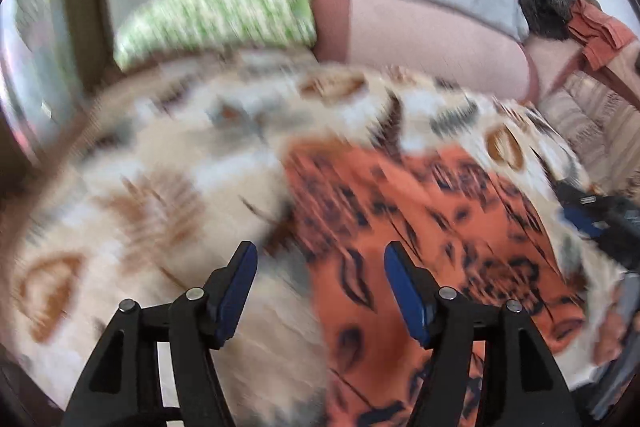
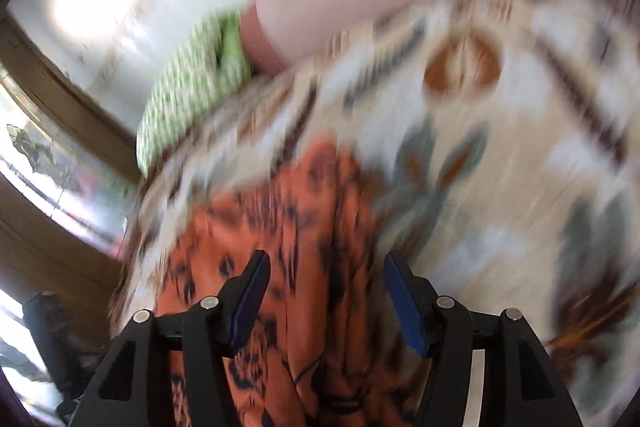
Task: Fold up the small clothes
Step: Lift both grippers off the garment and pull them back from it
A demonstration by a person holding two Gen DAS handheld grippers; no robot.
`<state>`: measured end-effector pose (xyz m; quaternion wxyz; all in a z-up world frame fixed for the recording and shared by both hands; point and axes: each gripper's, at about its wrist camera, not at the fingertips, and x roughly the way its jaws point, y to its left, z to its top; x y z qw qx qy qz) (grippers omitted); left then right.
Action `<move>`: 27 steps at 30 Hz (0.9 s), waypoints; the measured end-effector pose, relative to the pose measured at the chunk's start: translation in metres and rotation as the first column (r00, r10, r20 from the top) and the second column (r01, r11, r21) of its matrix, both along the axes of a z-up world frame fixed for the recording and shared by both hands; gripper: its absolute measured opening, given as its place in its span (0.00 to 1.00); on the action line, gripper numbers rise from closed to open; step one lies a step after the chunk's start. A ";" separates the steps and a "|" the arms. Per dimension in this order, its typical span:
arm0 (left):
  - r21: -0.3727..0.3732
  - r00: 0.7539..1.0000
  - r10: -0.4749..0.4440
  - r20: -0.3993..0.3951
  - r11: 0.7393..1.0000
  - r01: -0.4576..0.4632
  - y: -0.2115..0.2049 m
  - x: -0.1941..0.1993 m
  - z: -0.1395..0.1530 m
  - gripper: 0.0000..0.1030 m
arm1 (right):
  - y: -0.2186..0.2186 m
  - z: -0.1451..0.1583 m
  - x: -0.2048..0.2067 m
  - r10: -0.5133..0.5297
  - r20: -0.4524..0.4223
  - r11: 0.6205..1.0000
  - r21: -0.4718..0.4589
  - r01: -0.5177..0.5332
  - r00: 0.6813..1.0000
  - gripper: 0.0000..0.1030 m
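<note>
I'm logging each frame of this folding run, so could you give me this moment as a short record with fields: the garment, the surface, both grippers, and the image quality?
garment: orange cloth with dark print, lying on the bedspread, creased lengthwise in the right wrist view
surface: cream patterned bedspread
left gripper: open, empty, over the garment's left edge
right gripper: open, empty, above the garment
background: green striped pillow, pink pillow
image quality: heavy motion blur in both views

Pillows (image 1: 224, 11) bound the bedspread's (image 1: 140, 167) far edge.
</note>
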<state>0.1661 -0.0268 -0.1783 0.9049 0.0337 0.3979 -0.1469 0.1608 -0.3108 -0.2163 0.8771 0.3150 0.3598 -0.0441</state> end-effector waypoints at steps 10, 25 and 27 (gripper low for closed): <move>0.087 0.997 0.075 0.009 0.993 -0.075 0.000 0.048 -0.019 0.66 | 0.043 0.025 0.025 0.158 0.128 0.984 -0.100 -0.145 0.979 0.31; 0.084 0.992 0.057 -0.113 0.995 -0.048 0.022 0.060 -0.043 0.66 | 0.012 -0.032 0.045 0.105 -0.098 0.991 0.096 -0.096 0.990 0.30; 0.017 0.994 0.052 -0.097 0.999 -0.051 0.032 0.048 -0.027 0.66 | 0.014 -0.019 0.031 0.120 -0.054 0.989 0.094 -0.115 0.991 0.32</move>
